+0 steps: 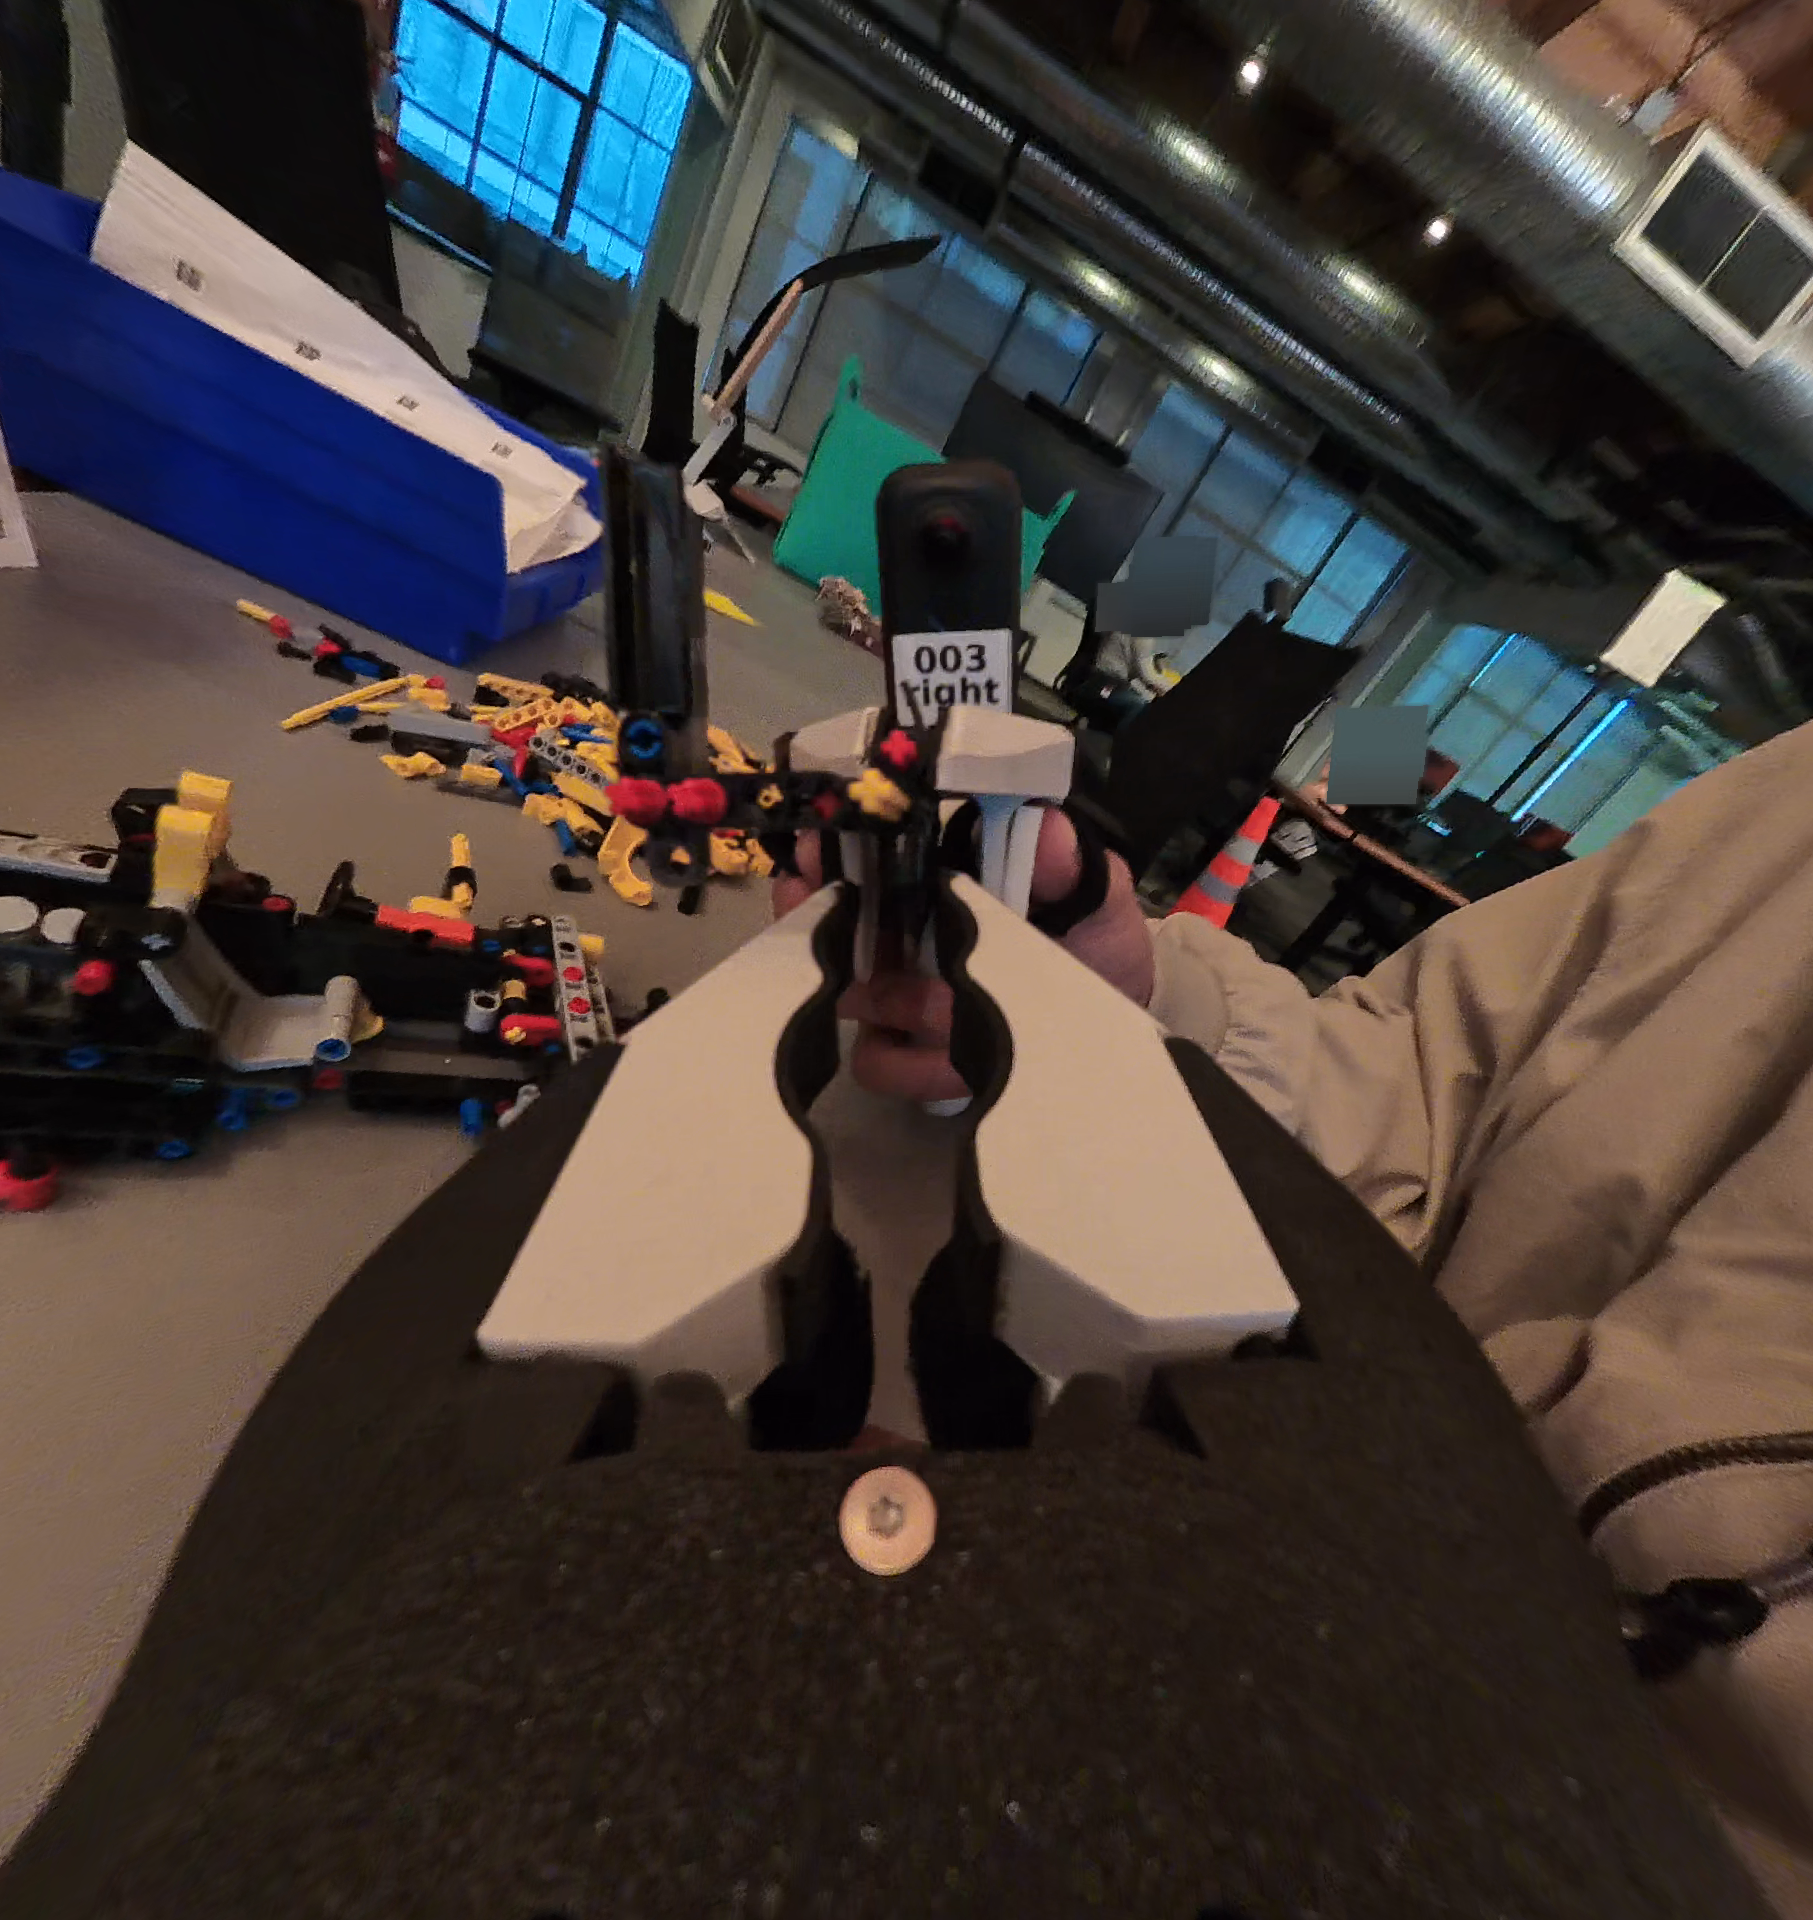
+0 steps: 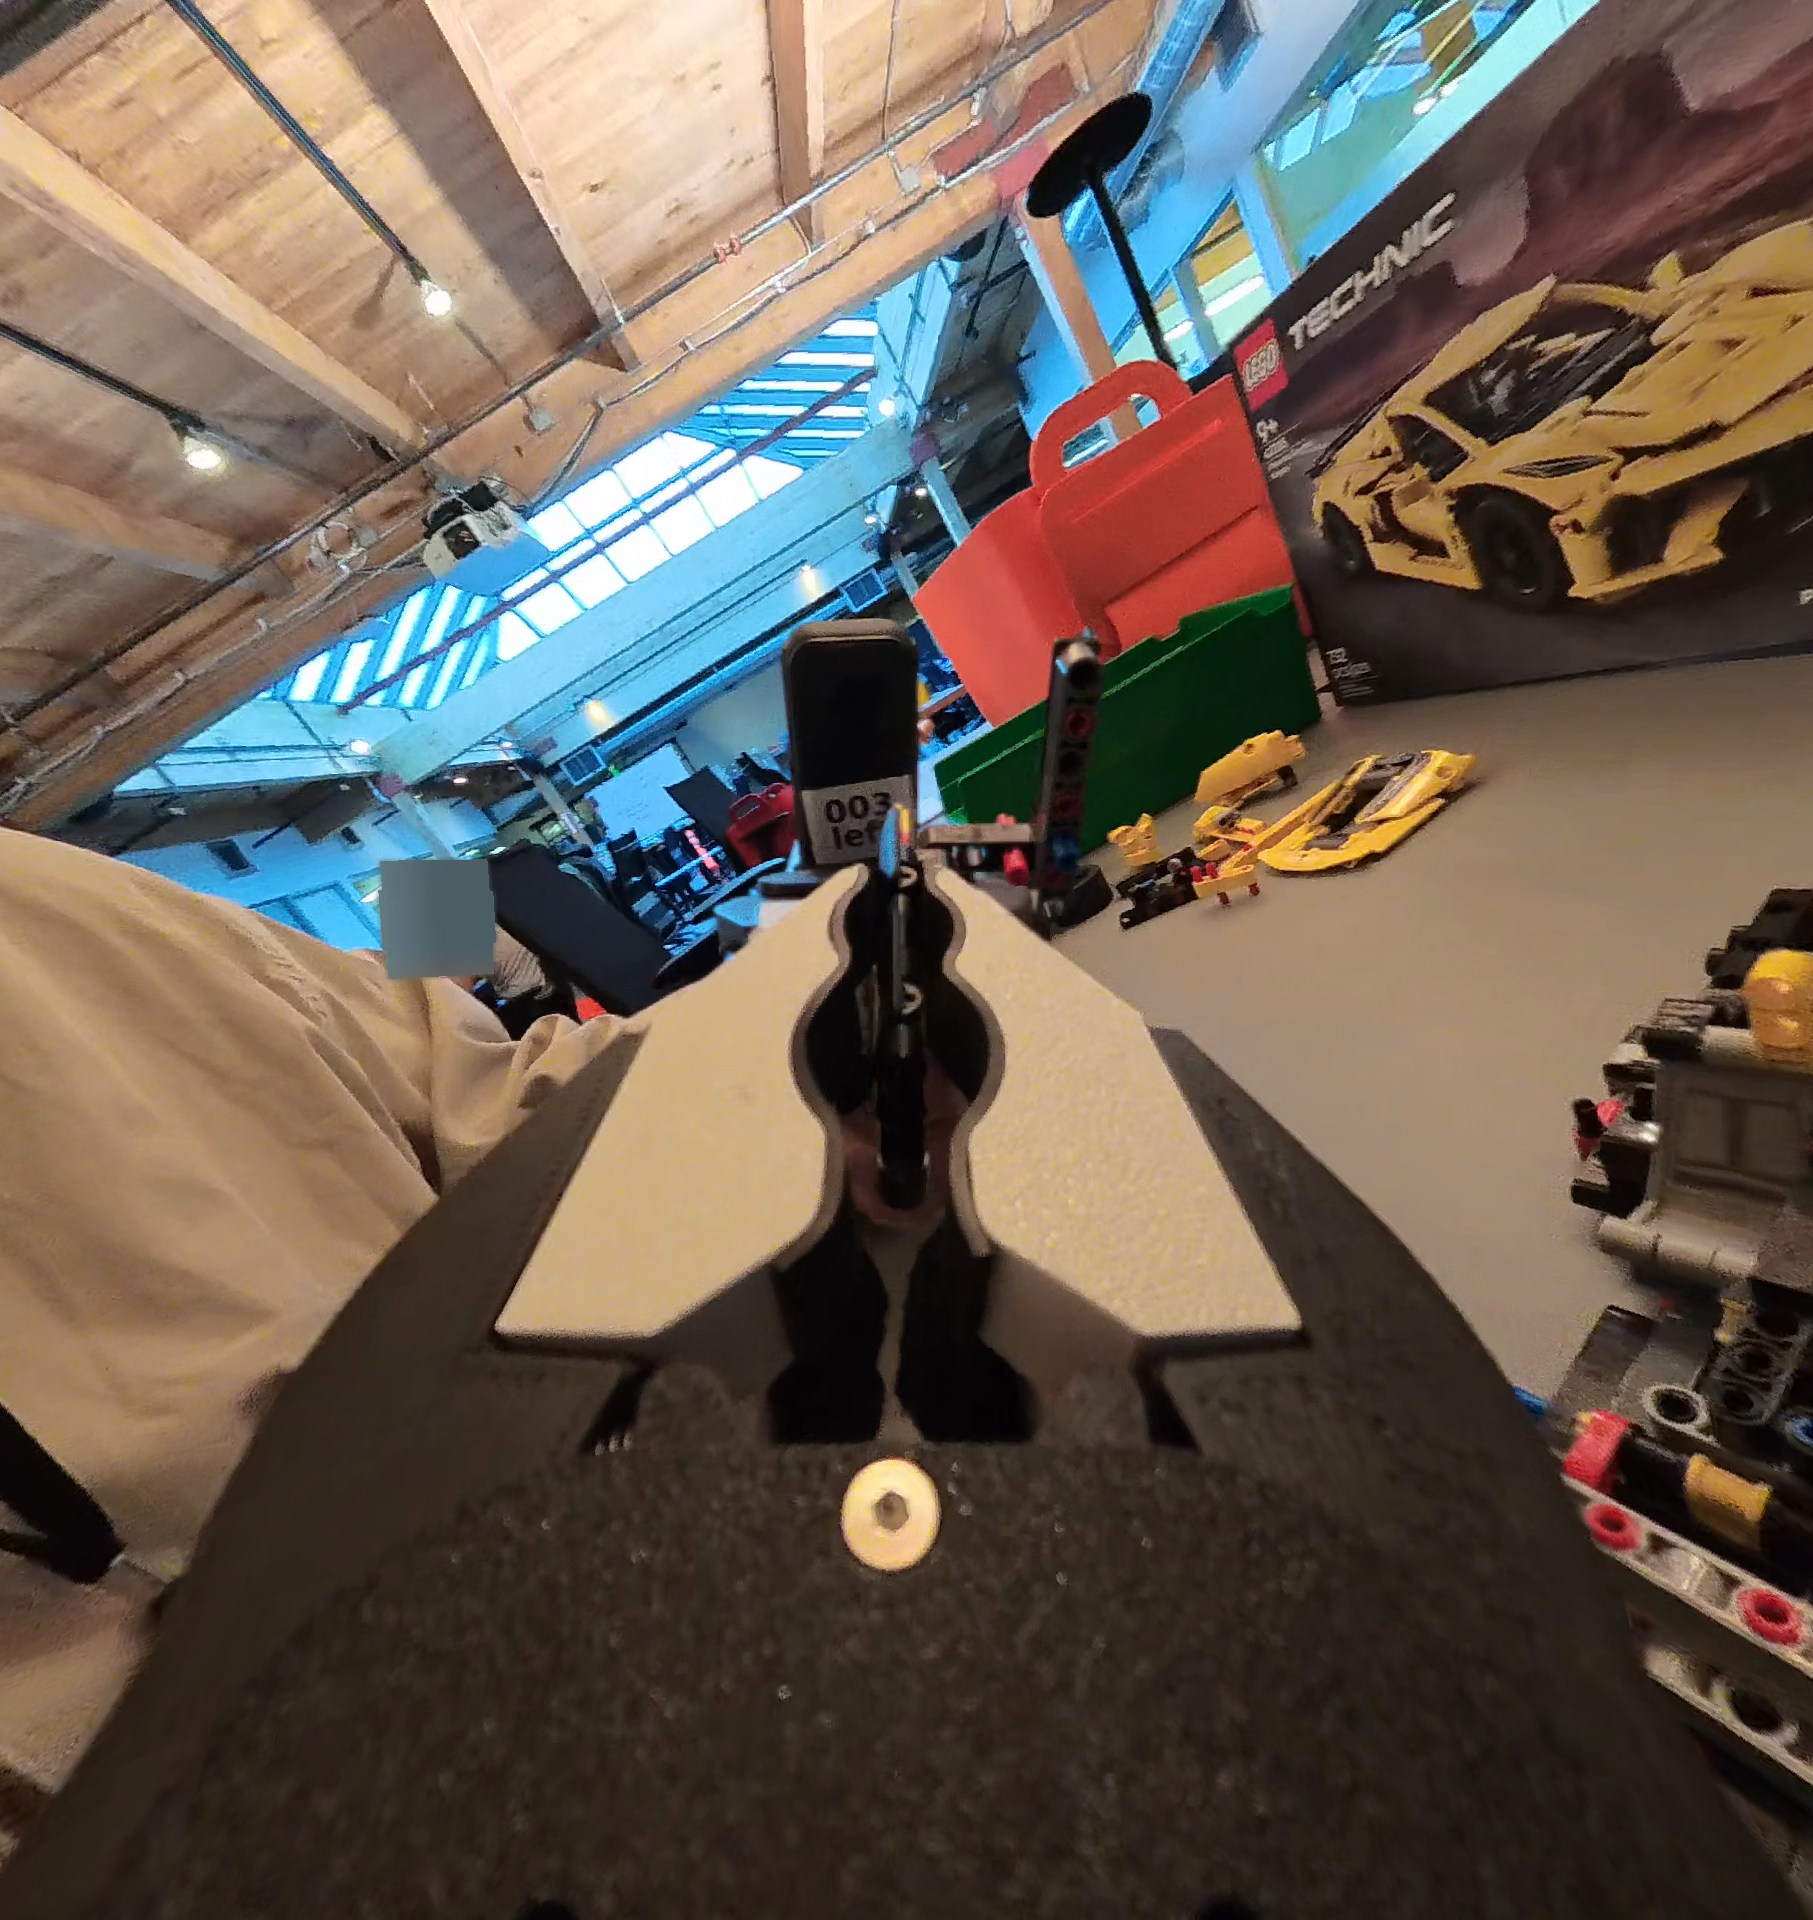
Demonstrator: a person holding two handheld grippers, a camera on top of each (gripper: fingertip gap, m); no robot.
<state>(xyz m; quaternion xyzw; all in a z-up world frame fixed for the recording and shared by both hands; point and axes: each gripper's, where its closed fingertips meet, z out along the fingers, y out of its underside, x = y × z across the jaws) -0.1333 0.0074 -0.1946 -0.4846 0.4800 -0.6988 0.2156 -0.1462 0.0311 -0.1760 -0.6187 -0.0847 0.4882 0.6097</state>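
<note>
Between both grippers, a small brick assembly; loose bricks beyond

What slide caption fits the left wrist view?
Left gripper and right gripper pinch one small brick assembly above scattered parts.

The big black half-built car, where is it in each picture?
Left wrist view: the half-built car lies at the left edge, on the grey table.
Right wrist view: it fills the right edge, close up.
Shared landmark: the upright black beam standing past the fingertips in both.
</note>
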